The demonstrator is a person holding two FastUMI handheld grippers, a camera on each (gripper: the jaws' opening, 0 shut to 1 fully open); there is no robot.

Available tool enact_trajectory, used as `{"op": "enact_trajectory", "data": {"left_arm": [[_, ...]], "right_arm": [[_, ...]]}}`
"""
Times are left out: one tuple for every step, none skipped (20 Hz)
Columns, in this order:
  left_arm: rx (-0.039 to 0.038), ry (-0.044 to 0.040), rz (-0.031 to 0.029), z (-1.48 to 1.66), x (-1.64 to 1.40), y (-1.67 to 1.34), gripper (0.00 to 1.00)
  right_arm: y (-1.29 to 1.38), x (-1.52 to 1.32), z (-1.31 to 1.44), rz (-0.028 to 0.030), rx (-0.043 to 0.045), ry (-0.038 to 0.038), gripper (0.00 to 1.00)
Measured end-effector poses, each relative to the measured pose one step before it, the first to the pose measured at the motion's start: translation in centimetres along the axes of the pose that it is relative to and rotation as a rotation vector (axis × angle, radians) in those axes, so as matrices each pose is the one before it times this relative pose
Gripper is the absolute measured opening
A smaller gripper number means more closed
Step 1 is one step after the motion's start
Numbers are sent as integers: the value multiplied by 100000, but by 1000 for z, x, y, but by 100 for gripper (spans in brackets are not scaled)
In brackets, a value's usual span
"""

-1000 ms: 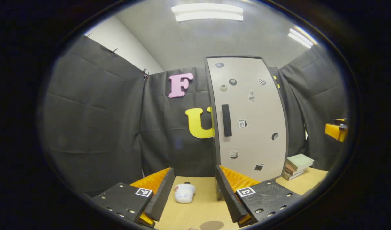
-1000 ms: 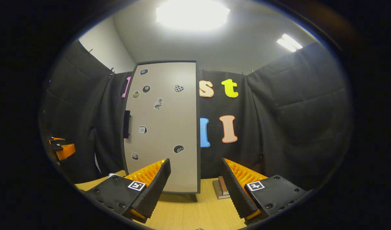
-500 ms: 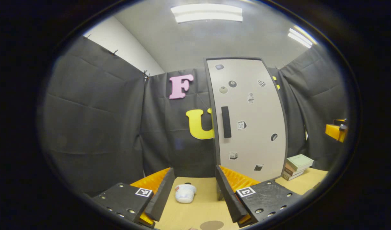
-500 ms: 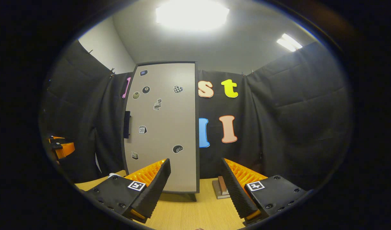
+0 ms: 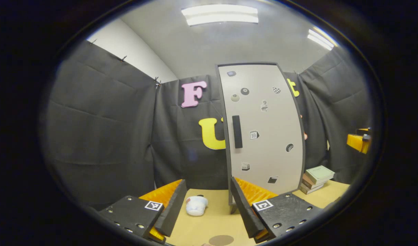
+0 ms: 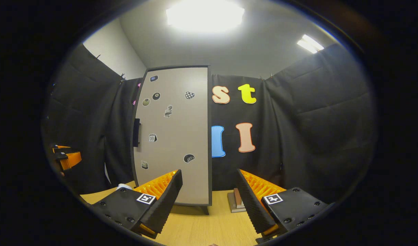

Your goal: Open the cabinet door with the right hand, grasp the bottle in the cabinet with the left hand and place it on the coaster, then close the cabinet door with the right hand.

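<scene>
The tall grey cabinet [image 5: 263, 130] stands on the table with its door closed, so its inside is hidden. Its dark vertical handle [image 5: 237, 131] sits near the door's left edge. In the right gripper view the same door [image 6: 174, 136] faces me, its handle [image 6: 136, 132] at the left edge. A round brown coaster [image 5: 221, 240] lies on the table just below my left gripper [image 5: 207, 184], which is open and holds nothing. My right gripper [image 6: 209, 174] is open too, some way in front of the cabinet. Each gripper appears at the edge of the other's view: right gripper [image 5: 359, 141], left gripper [image 6: 67, 159].
A small white container [image 5: 196, 206] lies on the wooden table [image 5: 215, 218] between my left gripper's fingers, farther off. A stack of books [image 5: 317, 175] rests right of the cabinet, and the books [image 6: 236, 201] also show beside its base in the right gripper view. Black cloth walls close the booth.
The cabinet has drifted slightly left in the left gripper view as that hand shifted. Both grippers stay open and the door has not moved.
</scene>
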State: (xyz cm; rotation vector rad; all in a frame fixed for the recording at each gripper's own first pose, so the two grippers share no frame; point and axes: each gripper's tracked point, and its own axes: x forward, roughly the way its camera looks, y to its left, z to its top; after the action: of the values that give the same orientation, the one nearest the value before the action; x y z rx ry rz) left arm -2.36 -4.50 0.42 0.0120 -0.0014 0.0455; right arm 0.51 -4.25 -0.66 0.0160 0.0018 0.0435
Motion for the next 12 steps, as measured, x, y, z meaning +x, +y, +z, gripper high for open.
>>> {"op": "enact_trajectory", "data": {"left_arm": [[-208, 814, 331, -247, -88, -22, 78], [-100, 781, 387, -282, -147, 57, 78], [36, 510, 601, -190, -47, 162, 78], [-78, 121, 757, -216, 132, 360, 78], [-116, -129, 713, -9, 149, 310, 78], [-217, -171, 636, -74, 211, 403, 78], [-301, -150, 323, -64, 354, 335, 78], [-230, 252, 199, -296, 462, 463, 78], [-95, 315, 409, -111, 490, 591, 78], [-42, -186, 729, -121, 359, 706, 80], [-162, -244, 1147, -66, 511, 834, 80], [-322, -8, 1054, -132, 574, 761, 80]], "right_arm": [[-31, 185, 168, 48, 393, -390, 99], [106, 310, 125, 106, 454, 46, 99], [188, 320, -14, 438, 399, 466, 98], [304, 412, 7, 753, 269, 591, 96], [608, 592, 137, 979, 101, 374, 95], [577, 510, 150, 848, 103, -20, 95], [566, 633, 262, 761, 251, -429, 98], [669, 668, 296, 598, 347, -142, 98], [783, 580, 309, 763, 495, -123, 98], [920, 772, 467, 1209, 349, -515, 98], [883, 755, 464, 1051, -62, -758, 98], [802, 801, 426, 899, -389, -578, 98]]}}
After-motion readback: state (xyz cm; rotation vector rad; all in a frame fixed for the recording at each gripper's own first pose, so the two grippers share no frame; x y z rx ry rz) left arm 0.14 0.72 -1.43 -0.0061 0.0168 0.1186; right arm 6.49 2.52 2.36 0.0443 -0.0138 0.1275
